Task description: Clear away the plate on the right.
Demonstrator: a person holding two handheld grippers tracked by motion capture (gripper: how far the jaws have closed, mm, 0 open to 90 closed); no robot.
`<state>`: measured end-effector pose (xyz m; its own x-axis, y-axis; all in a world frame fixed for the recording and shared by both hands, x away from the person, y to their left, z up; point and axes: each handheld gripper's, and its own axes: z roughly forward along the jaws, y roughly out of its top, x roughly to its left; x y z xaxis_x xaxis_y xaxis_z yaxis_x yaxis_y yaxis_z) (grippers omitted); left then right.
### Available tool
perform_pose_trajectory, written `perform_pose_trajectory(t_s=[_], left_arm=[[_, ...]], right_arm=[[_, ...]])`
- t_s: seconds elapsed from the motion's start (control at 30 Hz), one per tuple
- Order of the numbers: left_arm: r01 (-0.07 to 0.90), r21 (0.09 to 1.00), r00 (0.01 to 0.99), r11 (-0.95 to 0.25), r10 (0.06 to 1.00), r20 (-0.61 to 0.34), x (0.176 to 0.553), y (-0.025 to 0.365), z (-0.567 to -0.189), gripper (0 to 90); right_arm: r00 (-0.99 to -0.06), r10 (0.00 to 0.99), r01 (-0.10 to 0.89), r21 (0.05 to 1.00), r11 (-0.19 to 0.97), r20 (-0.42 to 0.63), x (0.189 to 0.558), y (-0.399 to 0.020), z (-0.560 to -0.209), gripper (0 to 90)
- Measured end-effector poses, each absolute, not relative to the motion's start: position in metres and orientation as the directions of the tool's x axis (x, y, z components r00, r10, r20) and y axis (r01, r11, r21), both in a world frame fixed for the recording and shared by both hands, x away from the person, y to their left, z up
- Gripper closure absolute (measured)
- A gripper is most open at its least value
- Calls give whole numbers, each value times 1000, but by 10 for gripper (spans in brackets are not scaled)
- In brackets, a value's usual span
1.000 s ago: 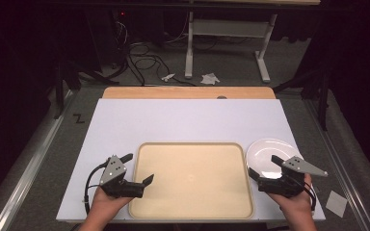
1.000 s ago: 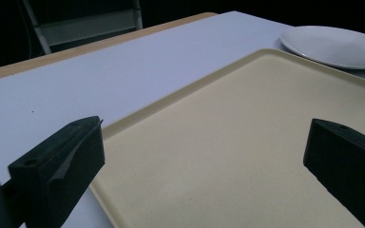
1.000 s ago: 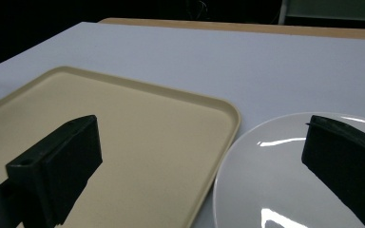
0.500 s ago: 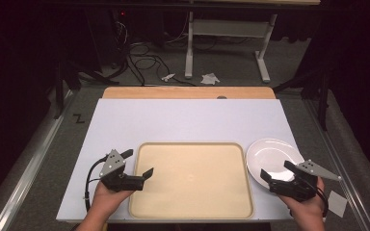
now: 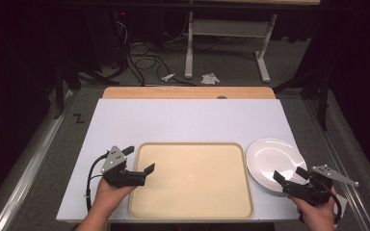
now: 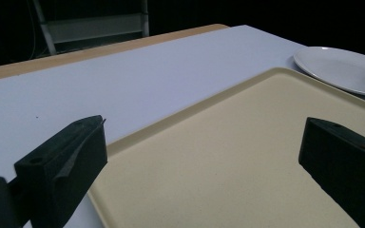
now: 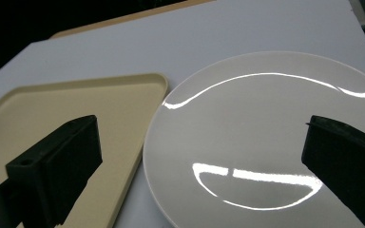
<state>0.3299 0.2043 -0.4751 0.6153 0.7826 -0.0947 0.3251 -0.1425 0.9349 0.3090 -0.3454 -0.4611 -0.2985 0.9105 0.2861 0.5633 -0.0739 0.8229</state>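
A beige tray (image 5: 191, 179) lies empty at the near middle of the white table (image 5: 192, 120). Just right of it sits an empty white plate (image 5: 275, 159). My left gripper (image 5: 139, 159) is open at the tray's left rim; in the left gripper view its jaws straddle the rim of the tray (image 6: 247, 156), with the plate (image 6: 342, 69) farther off. My right gripper (image 5: 289, 173) is open at the plate's near edge. The right gripper view looks across the plate (image 7: 266, 128), with the tray's corner (image 7: 62, 104) to its left.
A wooden strip (image 5: 188, 92) runs along the table's far edge. Beyond it on the dark floor are cables (image 5: 144, 57), scraps of paper (image 5: 209, 78) and a white desk frame (image 5: 221, 29). The table's right edge lies close to my right hand.
My right gripper has drawn back to the right and toward the near edge, off the plate's centre. The left gripper has edged slightly forward at the tray's left rim.
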Motion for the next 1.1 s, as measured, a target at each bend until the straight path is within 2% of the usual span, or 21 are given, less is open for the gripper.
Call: perform_pose_trajectory(t_s=[0.3, 0.53, 0.87, 1.1], left_arm=[[319, 938, 617, -139, 781, -94, 335, 201, -475, 29], [304, 939, 637, -160, 767, -76, 340, 192, -475, 30], [301, 940, 649, -159, 757, -80, 343, 188, -475, 35], [306, 939, 654, -158, 752, -86, 343, 187, -476, 36]], right_arm=[[-216, 919, 582, 799, -149, 329, 301, -364, -463, 2], [-139, 899, 624, 742, -246, 415, 296, -380, -469, 2], [-23, 806, 693, 591, -414, 592, 295, -390, -483, 2], [7, 779, 717, 540, -441, 627, 296, -388, -488, 4]])
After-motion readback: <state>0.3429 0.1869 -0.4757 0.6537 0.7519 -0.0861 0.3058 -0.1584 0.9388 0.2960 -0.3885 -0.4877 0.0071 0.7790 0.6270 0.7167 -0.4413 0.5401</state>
